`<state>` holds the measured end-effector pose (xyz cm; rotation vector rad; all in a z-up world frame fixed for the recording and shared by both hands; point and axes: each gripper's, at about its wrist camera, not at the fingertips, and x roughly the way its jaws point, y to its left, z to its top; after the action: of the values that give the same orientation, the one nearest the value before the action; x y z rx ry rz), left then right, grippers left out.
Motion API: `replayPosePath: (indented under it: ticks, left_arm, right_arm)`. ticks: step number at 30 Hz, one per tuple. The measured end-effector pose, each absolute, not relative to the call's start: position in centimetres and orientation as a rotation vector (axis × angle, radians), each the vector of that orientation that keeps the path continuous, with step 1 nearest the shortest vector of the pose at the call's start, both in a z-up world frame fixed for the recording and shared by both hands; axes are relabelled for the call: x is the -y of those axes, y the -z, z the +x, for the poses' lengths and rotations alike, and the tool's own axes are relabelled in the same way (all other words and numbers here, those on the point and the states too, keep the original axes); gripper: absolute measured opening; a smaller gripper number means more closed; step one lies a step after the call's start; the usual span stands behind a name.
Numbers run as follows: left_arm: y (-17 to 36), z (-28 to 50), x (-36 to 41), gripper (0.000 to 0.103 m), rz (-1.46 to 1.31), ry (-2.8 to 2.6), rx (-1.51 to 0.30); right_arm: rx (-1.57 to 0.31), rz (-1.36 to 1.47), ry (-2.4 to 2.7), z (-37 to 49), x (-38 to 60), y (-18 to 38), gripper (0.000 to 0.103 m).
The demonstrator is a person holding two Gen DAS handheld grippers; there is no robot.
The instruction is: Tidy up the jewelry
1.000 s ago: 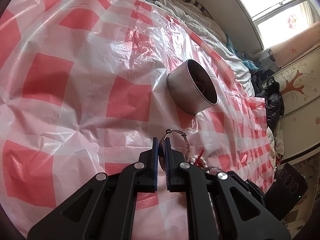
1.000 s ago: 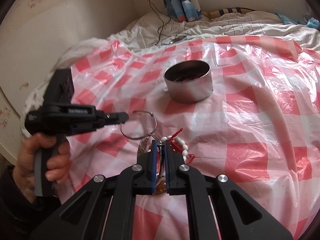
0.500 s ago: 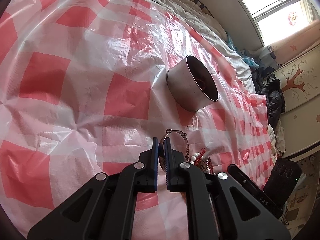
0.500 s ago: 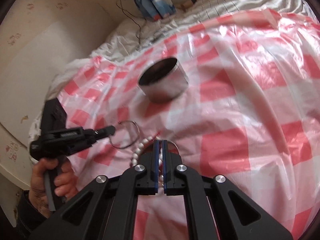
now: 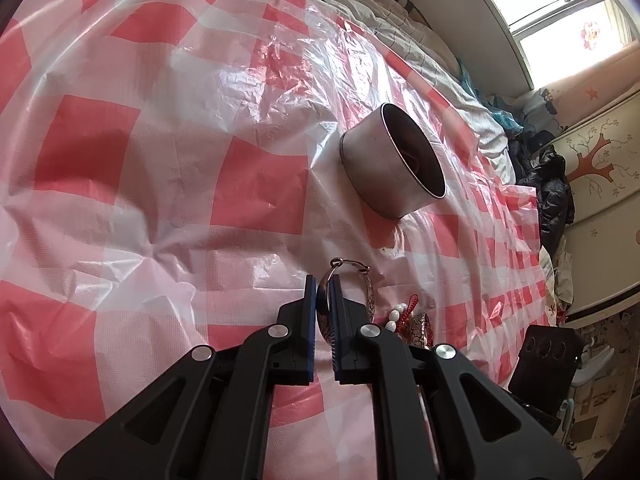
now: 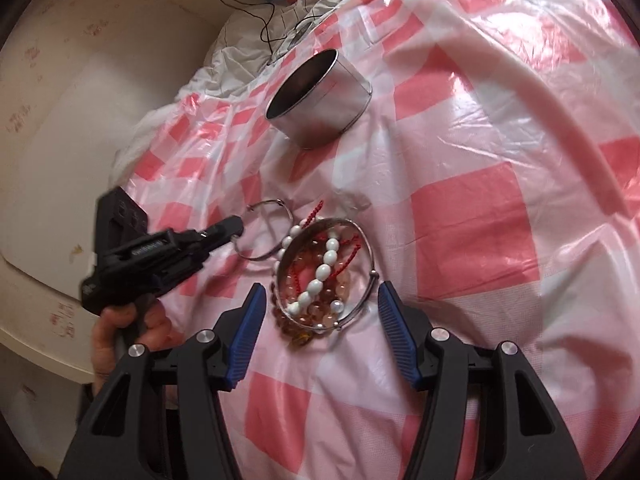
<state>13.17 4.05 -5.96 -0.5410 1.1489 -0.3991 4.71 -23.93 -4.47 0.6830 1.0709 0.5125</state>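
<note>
Your left hand-held gripper [image 5: 322, 300] clamps a thin bangle [image 6: 266, 228]; your right hand-held gripper [image 6: 320, 316], jaws just opened, straddles the unsorted jewelry pile [image 6: 324, 276]. Tin [image 6: 320, 100] awaits these.

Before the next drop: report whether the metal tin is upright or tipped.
Upright: the metal tin stands on its base on the checked sheet, open mouth up, no lid.

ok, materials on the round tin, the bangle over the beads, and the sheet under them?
Round tin: looks like bare metal, dull silver with a brushed sheen and a thin rolled rim.
Bangle: probably polished metal, thin, bright and mirror-like.
Sheet: thin plastic film, glossy, crinkled, with glare streaks, printed in red-and-white checks.
</note>
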Motion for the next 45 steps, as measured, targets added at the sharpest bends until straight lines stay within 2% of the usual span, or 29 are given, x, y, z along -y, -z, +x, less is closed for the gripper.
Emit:
replayPosePath:
  ticks: [4,10,17,19,20,21,26,35,43,44,45]
  left_arm:
    - [6.3,13.2,-3.9,0.006,-0.538,0.398,-1.159]
    - [7.1,13.3,-3.3,0.006,-0.529,0.394,-1.187]
    - [7.4,13.4,-3.2,0.006,-0.526,0.390,-1.194]
    - [7.4,13.5,-3.1,0.006,-0.521,0.389,-1.196]
    - [7.5,13.5,-3.1,0.006,-0.519,0.388,-1.196]
    - [7.5,13.6,-2.9,0.006,-0.514,0.387,-1.196]
    - [7.1,13.5,-2.6,0.005,-0.487,0.394,-1.174]
    - [4.9,13.3,-4.5,0.005,-0.605,0.439,-1.087]
    - [5.2,13.5,-4.3,0.006,-0.585,0.420,-1.106]
    - [5.2,13.4,-4.2,0.006,-0.582,0.421,-1.107]
    - [5.3,13.5,-4.2,0.006,-0.581,0.421,-1.109]
  right_arm:
    - [-1.036,0.835,-0.599,4.7,24.7,4.6,0.056]
    - [-1.108,0.742,-0.585,5.2,23.1,4.9,0.054]
    - [-1.060,0.855,-0.620,5.3,23.8,5.1,0.054]
    - [-1.059,0.821,-0.600,5.5,23.6,5.1,0.048]
    - [-1.062,0.798,-0.581,5.6,23.4,5.0,0.038]
    - [-1.064,0.782,-0.561,5.7,23.4,5.1,0.019]
    - [-1.026,0.741,-0.550,5.4,23.5,4.5,0.008]
    - [-0.887,0.798,-0.539,4.7,25.5,2.8,0.008]
    - [-0.984,0.856,-0.617,6.0,24.7,4.1,0.009]
    - [-0.992,0.854,-0.619,6.0,24.5,4.2,0.015]
    - [-0.998,0.860,-0.623,6.1,24.4,4.3,0.036]
